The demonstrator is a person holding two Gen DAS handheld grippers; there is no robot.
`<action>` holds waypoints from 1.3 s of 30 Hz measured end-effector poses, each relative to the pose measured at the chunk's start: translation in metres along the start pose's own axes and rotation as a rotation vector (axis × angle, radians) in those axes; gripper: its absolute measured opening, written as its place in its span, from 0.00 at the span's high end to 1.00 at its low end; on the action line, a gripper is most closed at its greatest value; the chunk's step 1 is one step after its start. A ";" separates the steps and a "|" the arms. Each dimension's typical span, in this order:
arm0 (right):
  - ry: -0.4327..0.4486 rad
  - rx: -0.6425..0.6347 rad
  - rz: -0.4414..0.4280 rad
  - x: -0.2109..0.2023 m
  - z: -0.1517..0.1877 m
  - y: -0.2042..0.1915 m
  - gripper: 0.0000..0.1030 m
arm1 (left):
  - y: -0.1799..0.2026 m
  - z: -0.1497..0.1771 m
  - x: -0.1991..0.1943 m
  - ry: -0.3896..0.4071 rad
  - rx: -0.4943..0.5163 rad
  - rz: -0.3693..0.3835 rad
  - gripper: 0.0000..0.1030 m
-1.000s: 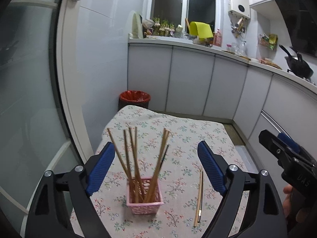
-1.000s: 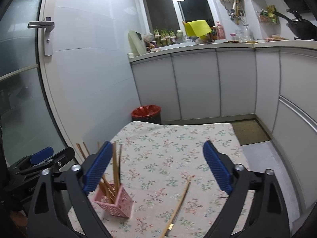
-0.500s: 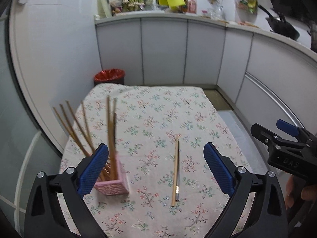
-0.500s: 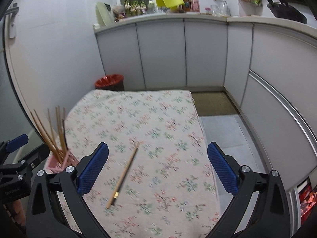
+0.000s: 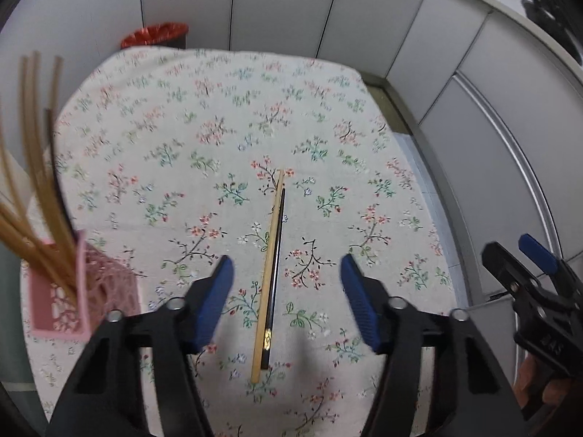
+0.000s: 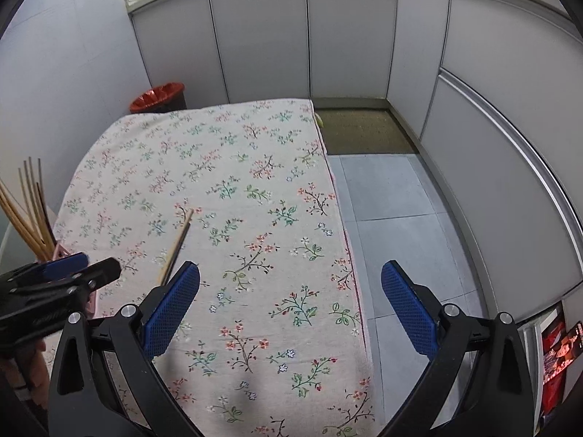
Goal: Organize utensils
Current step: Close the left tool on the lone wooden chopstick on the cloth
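In the left wrist view, the left gripper [image 5: 286, 300] is held with jaws spread wide above a pair of chopsticks [image 5: 270, 266] lying on the floral counter [image 5: 182, 138]; a pink basket [image 5: 69, 298] of chopsticks stands left. In the right wrist view, the right gripper [image 6: 289, 307] is seen with jaws apart, empty, over the counter's edge.

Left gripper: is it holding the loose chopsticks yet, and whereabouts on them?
Nothing is held. The left gripper is open above the pair of chopsticks lying on the tablecloth. The right gripper is open and empty too.
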State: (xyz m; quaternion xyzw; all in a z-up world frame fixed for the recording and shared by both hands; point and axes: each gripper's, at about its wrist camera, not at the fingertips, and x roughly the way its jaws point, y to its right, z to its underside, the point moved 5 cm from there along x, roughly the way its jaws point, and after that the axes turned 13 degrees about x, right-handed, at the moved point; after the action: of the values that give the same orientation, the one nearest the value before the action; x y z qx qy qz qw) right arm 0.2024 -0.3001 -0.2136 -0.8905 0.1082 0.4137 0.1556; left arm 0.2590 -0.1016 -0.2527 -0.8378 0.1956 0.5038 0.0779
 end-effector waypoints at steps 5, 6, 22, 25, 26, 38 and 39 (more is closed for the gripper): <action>-0.071 0.019 -0.019 0.021 0.001 0.000 0.07 | -0.010 -0.014 0.037 -0.028 0.004 -0.012 0.71; -0.079 0.019 -0.020 0.025 0.001 -0.001 0.07 | -0.013 -0.017 0.045 -0.030 -0.007 -0.002 0.75; -0.172 0.077 -0.024 0.073 -0.006 -0.012 0.07 | -0.018 -0.040 0.112 -0.090 -0.014 0.041 0.94; -0.177 0.075 -0.018 0.077 -0.005 -0.012 0.07 | -0.022 -0.040 0.119 -0.095 -0.017 0.037 0.94; -0.179 0.074 -0.017 0.077 -0.005 -0.012 0.07 | -0.023 -0.041 0.119 -0.093 -0.019 0.037 0.94; -0.187 0.072 -0.009 0.083 -0.003 -0.018 0.07 | -0.031 -0.037 0.110 -0.083 0.014 -0.021 0.94; -0.187 0.077 -0.013 0.084 -0.003 -0.019 0.07 | -0.034 -0.036 0.105 -0.078 0.012 -0.025 0.94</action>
State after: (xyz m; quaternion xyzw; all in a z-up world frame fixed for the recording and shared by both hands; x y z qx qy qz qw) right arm 0.2641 -0.2886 -0.2733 -0.8419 0.1032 0.4898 0.2017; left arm 0.3452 -0.1085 -0.3293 -0.8194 0.1849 0.5339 0.0967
